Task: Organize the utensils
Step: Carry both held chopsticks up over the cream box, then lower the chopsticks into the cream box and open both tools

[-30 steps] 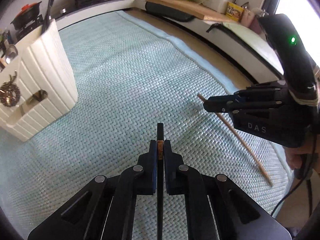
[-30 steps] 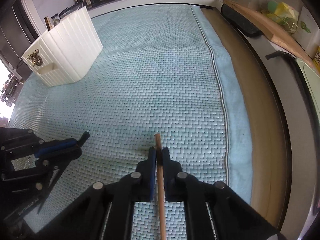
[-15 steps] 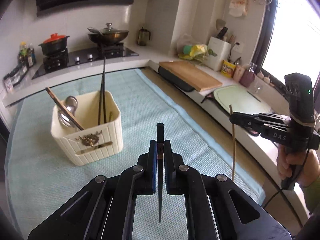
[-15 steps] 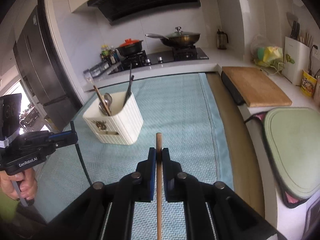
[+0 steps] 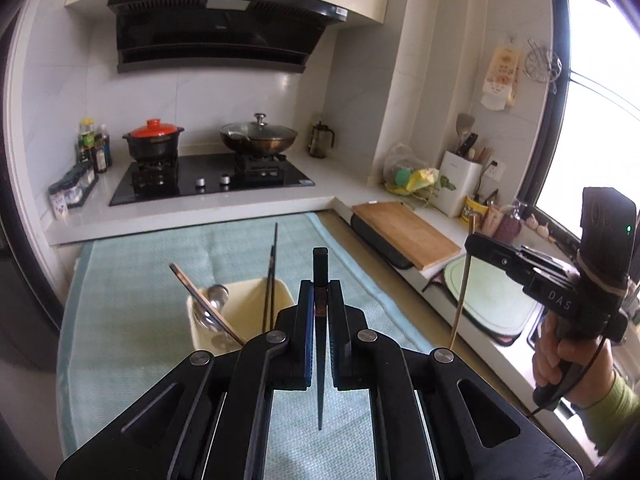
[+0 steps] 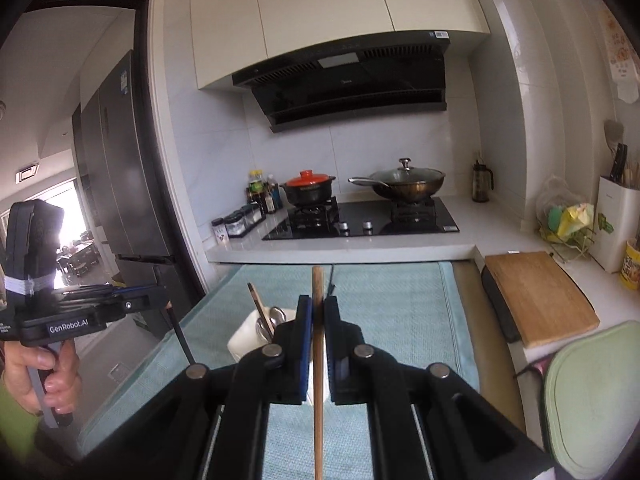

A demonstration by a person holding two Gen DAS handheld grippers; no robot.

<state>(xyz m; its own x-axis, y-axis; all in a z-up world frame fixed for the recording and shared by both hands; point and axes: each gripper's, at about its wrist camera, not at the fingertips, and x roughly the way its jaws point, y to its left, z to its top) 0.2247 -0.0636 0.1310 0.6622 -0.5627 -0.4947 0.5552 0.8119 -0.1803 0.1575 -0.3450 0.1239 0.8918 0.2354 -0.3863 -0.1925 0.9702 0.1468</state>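
Left hand-held gripper (image 5: 320, 300) pinches a black chopstick (image 5: 320, 380) between its pads, held upright above the teal mat (image 5: 120, 320) on the surface. Just beyond it on the mat stands the cream utensil holder (image 5: 200, 328), with a spoon (image 5: 212, 300), a wooden utensil (image 5: 200, 300) and dark chopsticks (image 5: 272, 280) standing in it. Right hand-held gripper (image 6: 318, 312) is pressed onto a wooden chopstick (image 6: 318, 400), also hanging upright above the mat, to the right of the holder and well clear of it.
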